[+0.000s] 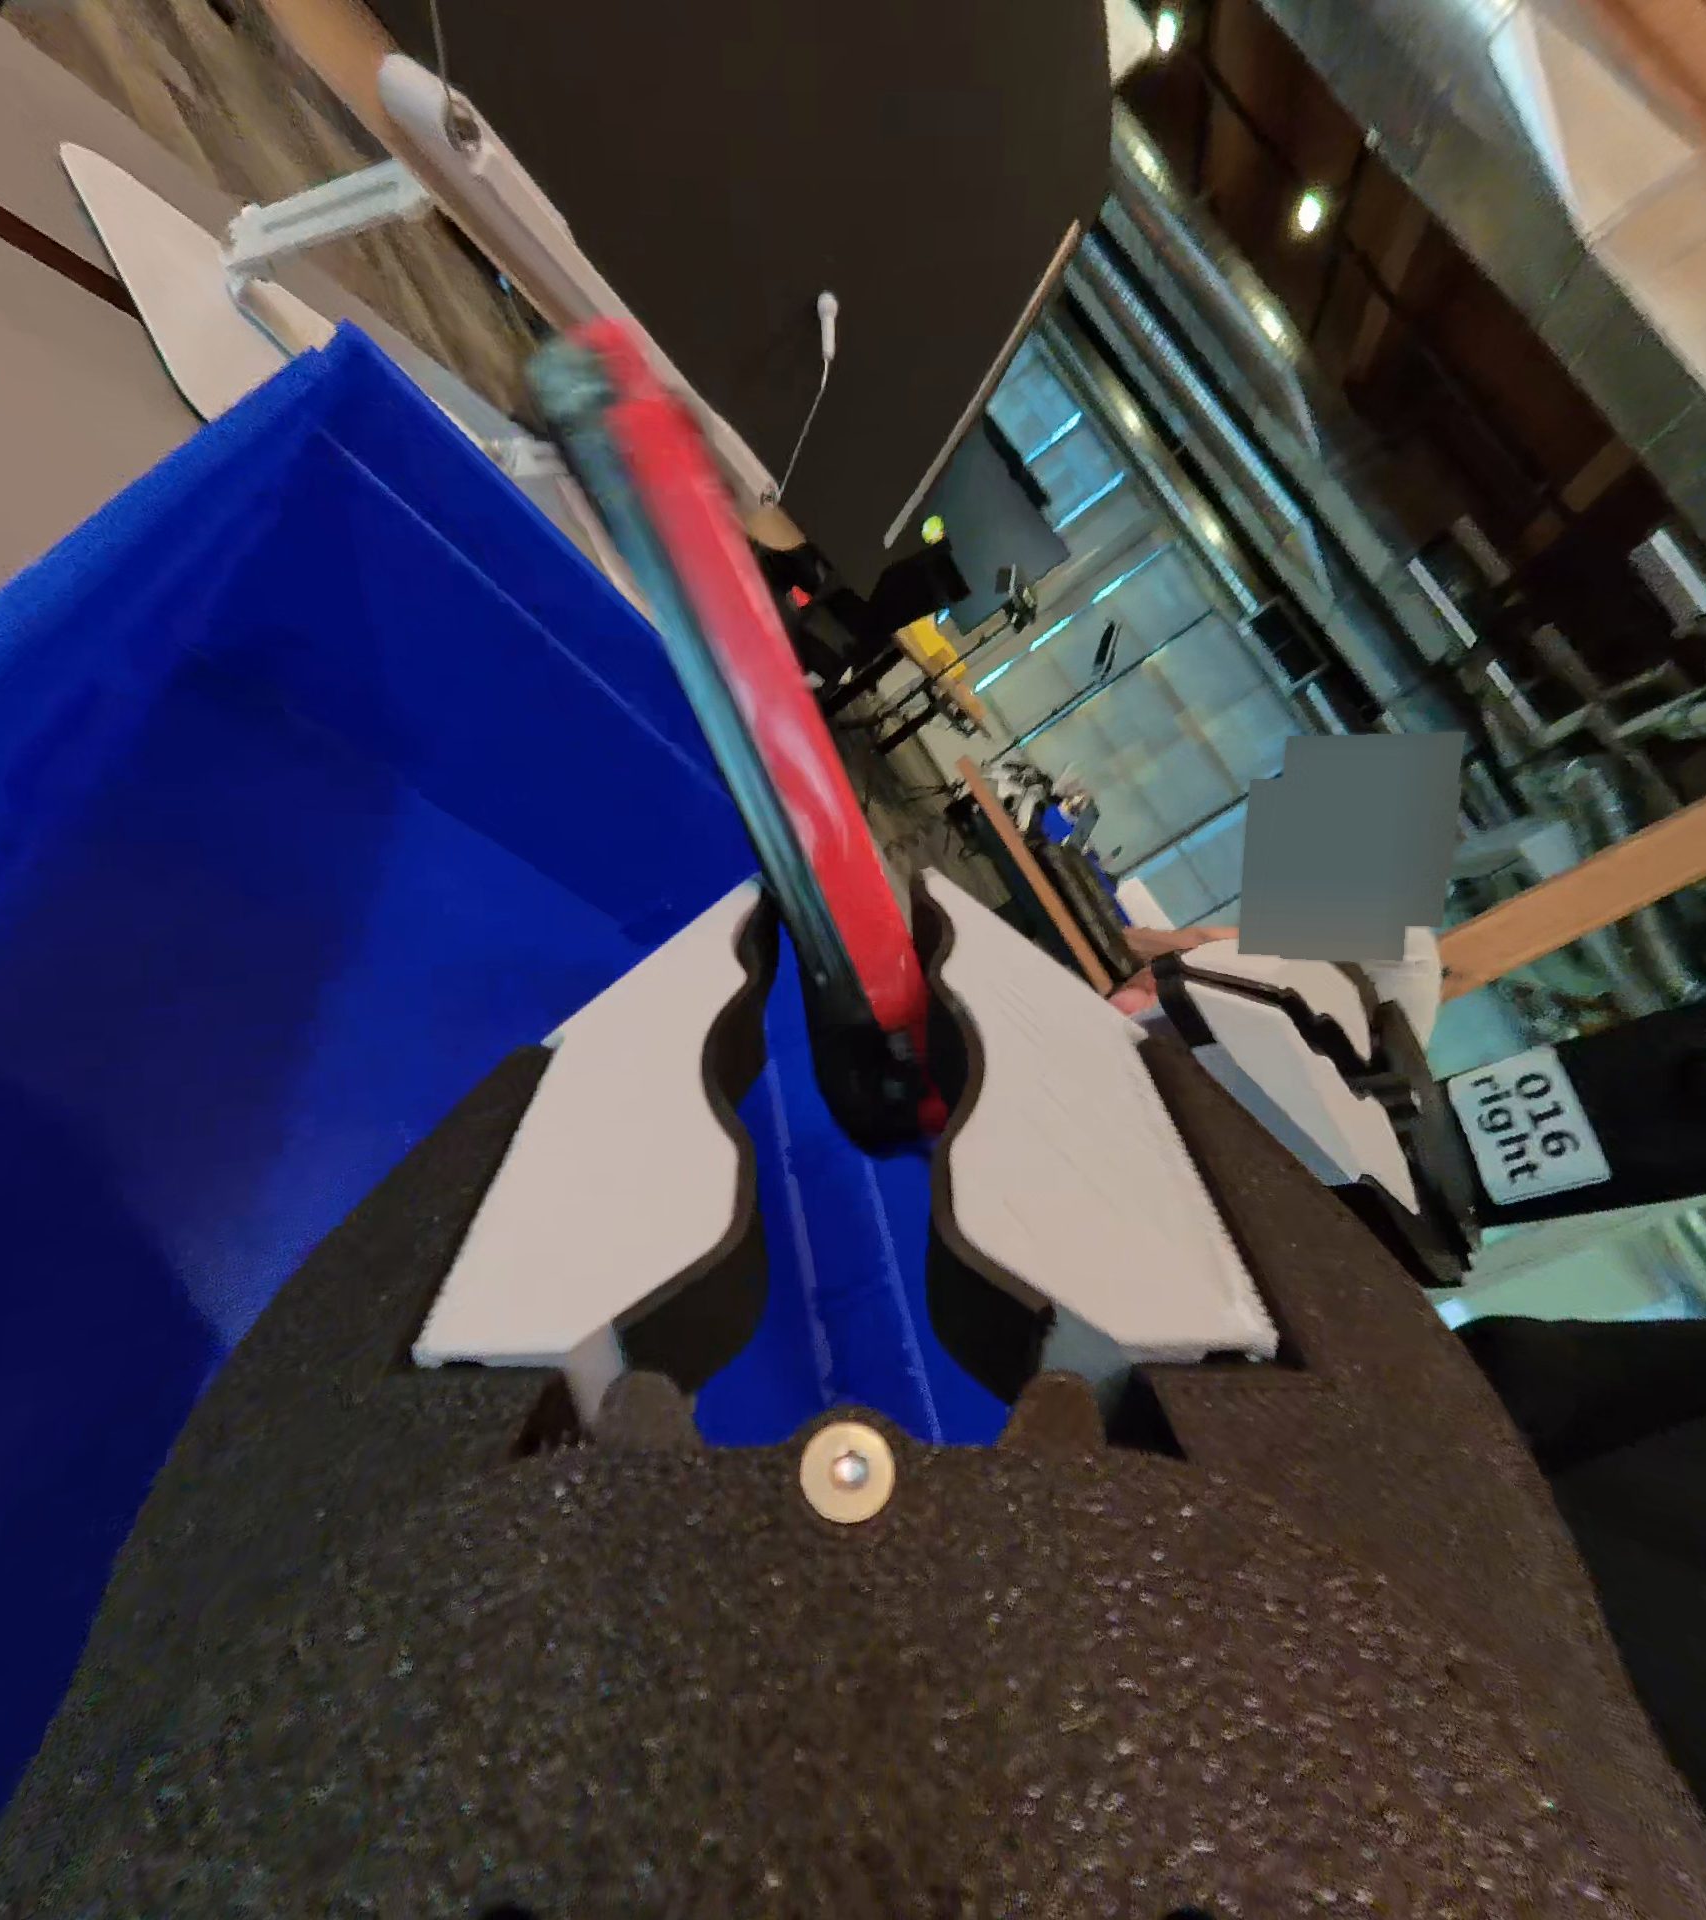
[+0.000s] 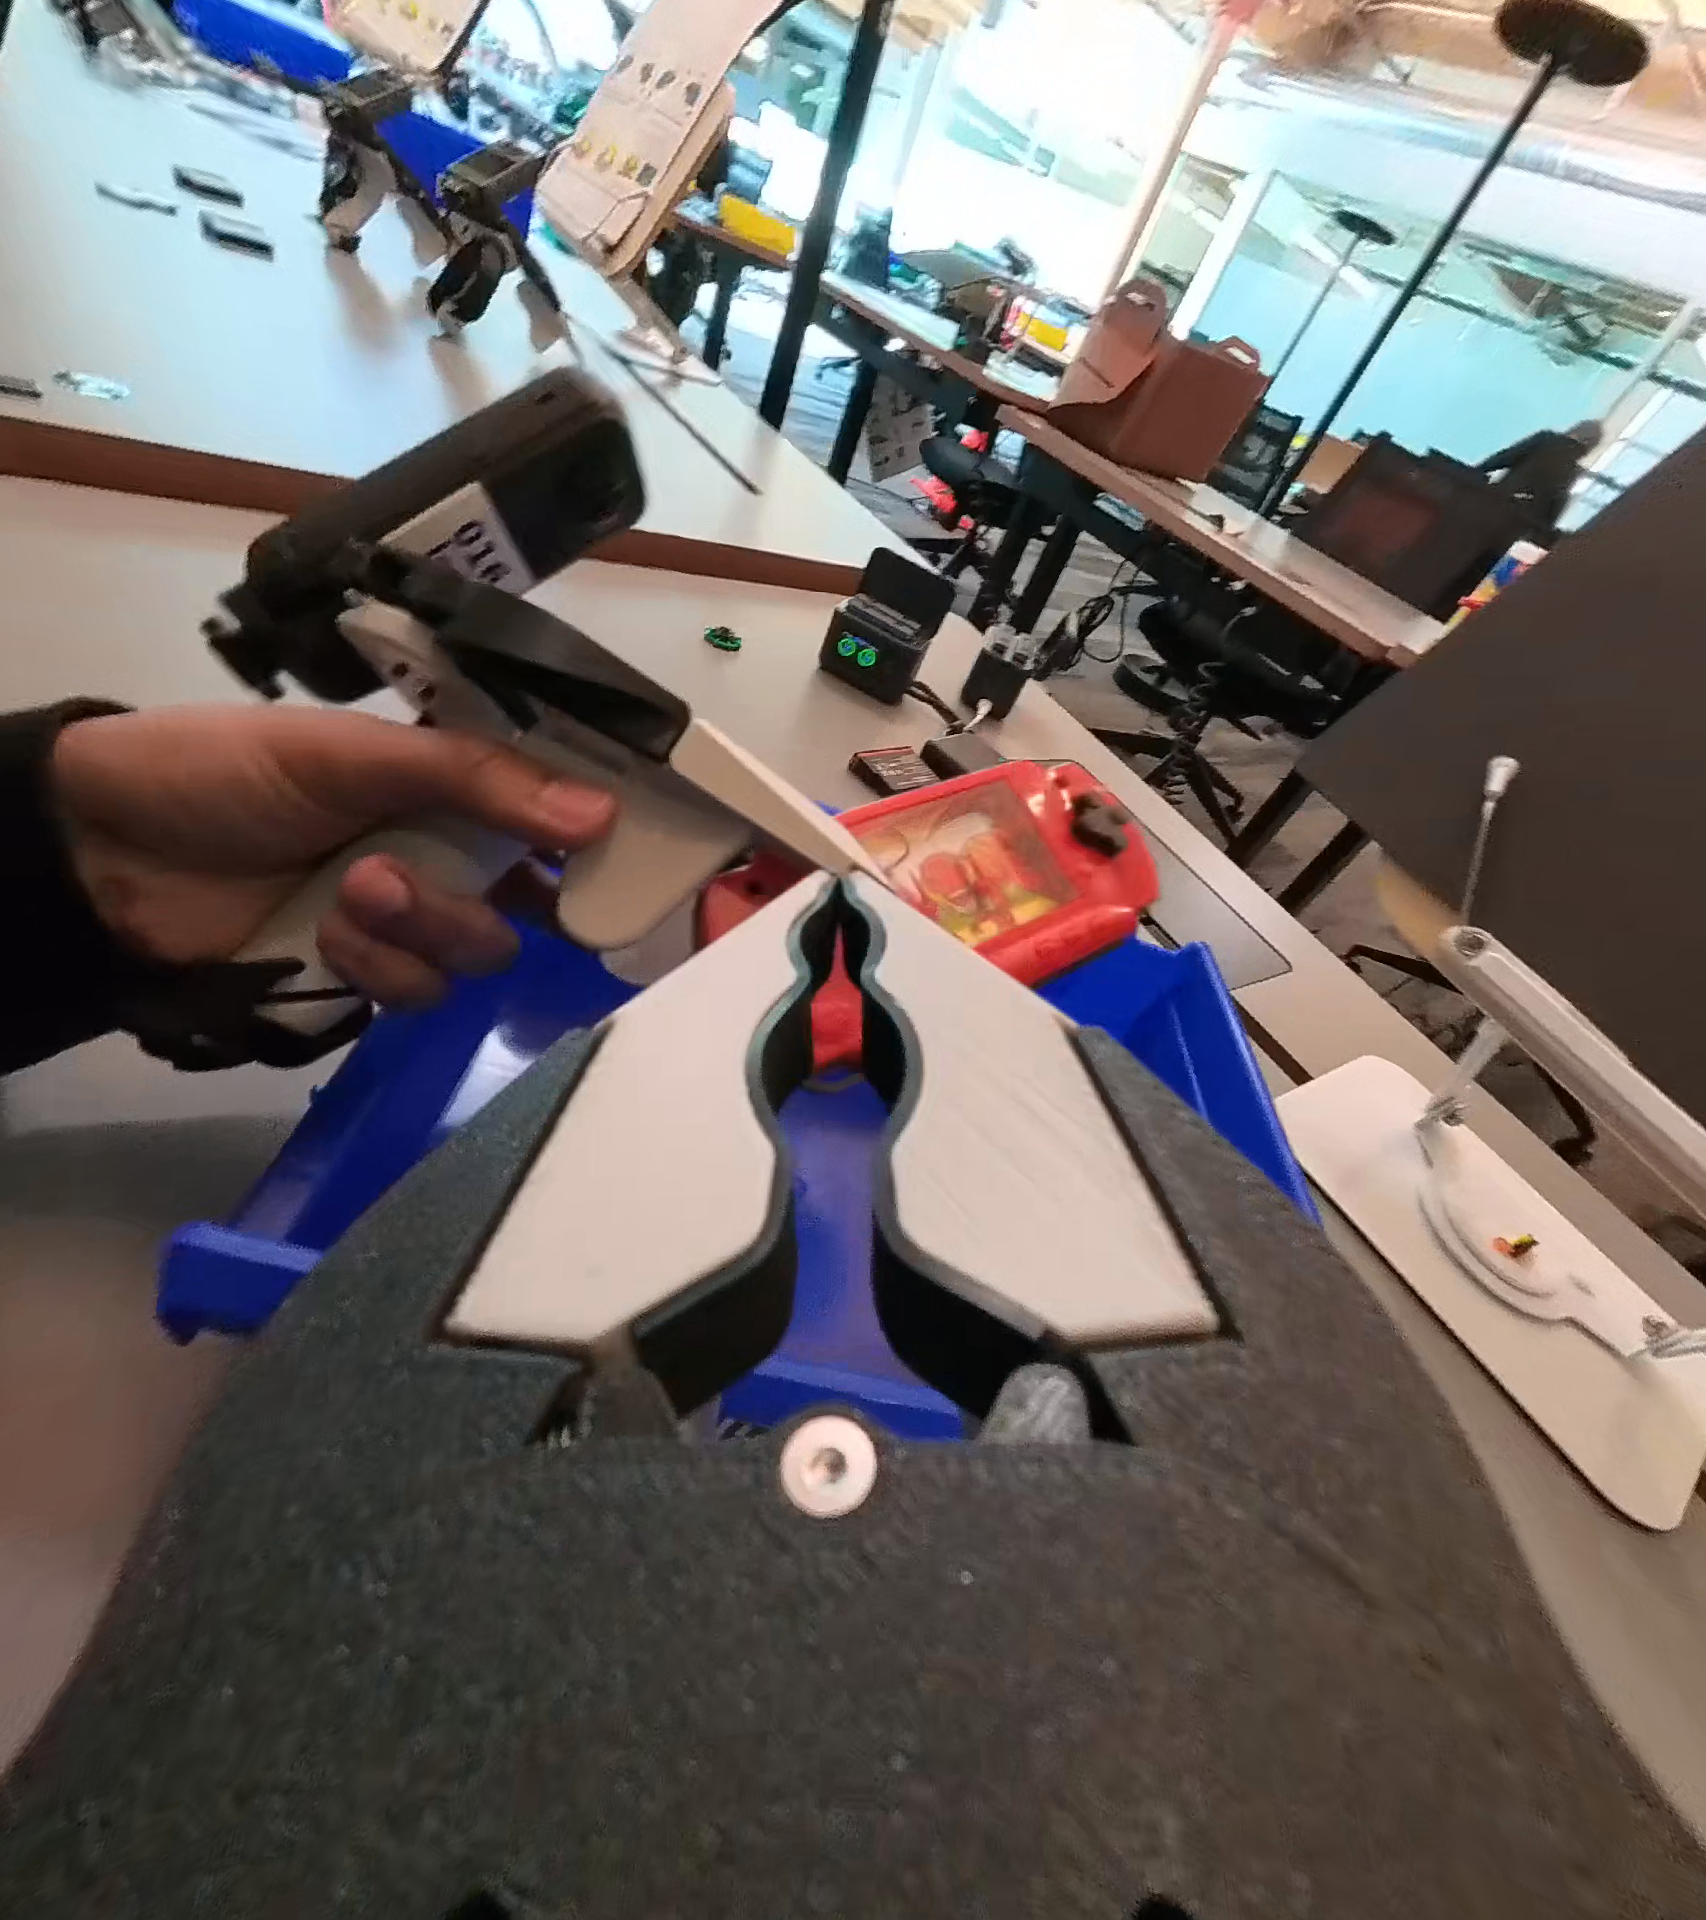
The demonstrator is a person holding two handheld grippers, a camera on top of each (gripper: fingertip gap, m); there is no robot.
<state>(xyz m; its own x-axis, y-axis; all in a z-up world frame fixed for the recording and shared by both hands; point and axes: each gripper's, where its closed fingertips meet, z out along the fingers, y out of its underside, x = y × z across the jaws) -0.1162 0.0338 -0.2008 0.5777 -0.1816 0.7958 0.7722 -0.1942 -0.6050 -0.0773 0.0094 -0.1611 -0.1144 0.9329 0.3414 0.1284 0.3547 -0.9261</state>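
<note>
left gripper (image 1: 844, 997) up close, fingers pinched on the edge of a red handheld console (image 1: 776, 665), which tilts above the blue bin (image 1: 257, 779). right gripper (image 2: 836, 894) fingers nearly shut, tips at the console's near edge, over the bin on the pale surface (image 2: 59, 1195); whether they grip it, cannot tell.

Open-plan lab (workshop-like), long desks (image 2: 205, 312), exposed ducts (image 1: 1514, 343)

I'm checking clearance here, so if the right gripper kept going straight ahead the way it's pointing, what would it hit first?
Most likely the red handheld console, just beyond the right gripper, above the blue bin. Depth is unclear.
</note>
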